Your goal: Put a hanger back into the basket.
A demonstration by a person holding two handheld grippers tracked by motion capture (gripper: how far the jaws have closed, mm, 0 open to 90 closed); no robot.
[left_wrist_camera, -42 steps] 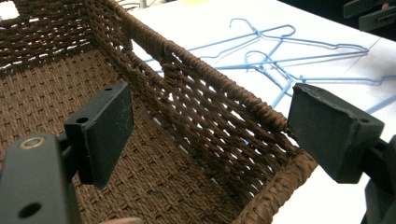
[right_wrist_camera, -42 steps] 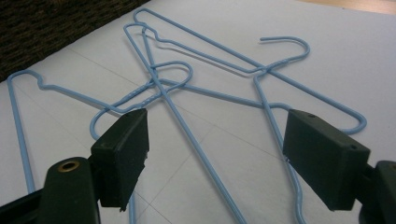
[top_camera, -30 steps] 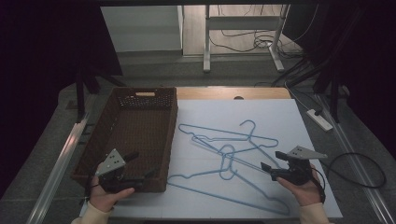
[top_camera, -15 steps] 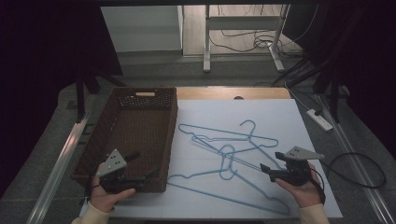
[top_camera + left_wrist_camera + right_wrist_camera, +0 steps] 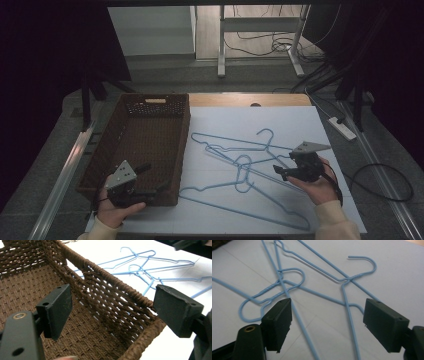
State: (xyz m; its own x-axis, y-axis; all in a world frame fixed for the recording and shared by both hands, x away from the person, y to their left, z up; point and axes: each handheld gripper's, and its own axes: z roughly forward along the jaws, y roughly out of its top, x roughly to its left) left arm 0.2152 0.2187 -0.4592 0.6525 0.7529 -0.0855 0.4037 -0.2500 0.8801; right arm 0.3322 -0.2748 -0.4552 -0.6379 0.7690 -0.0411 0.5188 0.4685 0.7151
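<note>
Three blue wire hangers lie tangled on the white surface, just right of the brown woven basket. The right tool hovers low at the hangers' right side, jaws spread wide and holding nothing; two wires run between them (contact appears absent, though the angle is poor). The left tool, also released, straddles the basket's near right wall, one jaw inside and one outside.

My right claw creeps a little further left over the blue hangers, jaws spread wide above their crossed wires. My left claw edges slightly nearer the basket's near corner.
</note>
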